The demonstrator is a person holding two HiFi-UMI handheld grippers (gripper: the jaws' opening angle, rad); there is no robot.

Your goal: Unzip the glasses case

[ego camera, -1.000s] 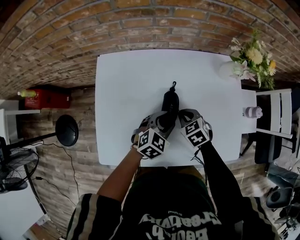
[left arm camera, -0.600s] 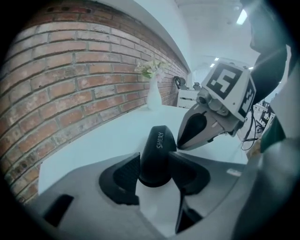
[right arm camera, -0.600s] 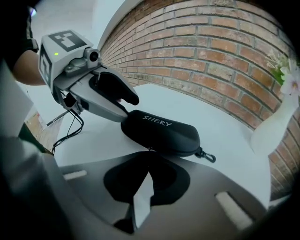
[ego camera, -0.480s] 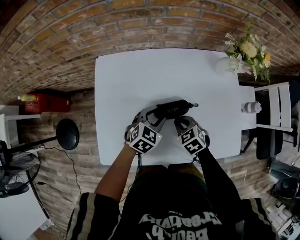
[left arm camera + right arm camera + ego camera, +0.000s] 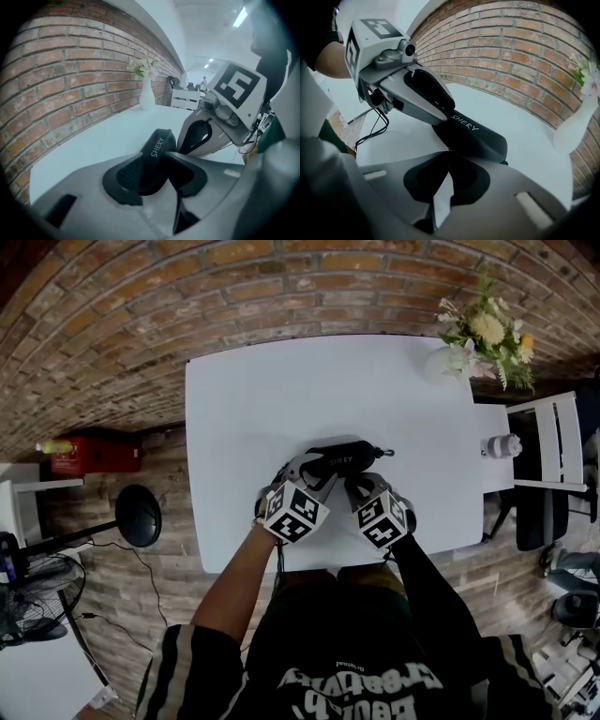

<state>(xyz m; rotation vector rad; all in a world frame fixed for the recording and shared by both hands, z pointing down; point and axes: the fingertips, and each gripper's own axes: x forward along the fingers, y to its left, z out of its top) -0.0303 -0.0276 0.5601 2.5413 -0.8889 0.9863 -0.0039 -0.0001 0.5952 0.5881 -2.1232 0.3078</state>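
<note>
The case has swung round since a second ago. It pointed away from the person then; now it lies crosswise, long axis left-right. Both grippers have pulled back toward the near edge with it. Little has changed over the last half second except the left jaws, which have just been closing with the case's end between them.

White table: the case sits on its near half, about mid-width.

Look of the case: black, long, rounded shell, looks closed. White "SHERY" print on the upper face. A small loop sticks out of the right end and lies on the table. The zip isn't legible in any view.

Pose of the left gripper: it comes in from near-left, angled down, jaws round the case's left end, pads against both sides, clamped on it. Bare forearm behind it.

Pose of the right gripper: just beside the left one, angled down, jaws pressed together, tips right at the case's near edge around mid-length. Can't tell whether they nip a zip pull there. Black sleeve behind it.
</note>
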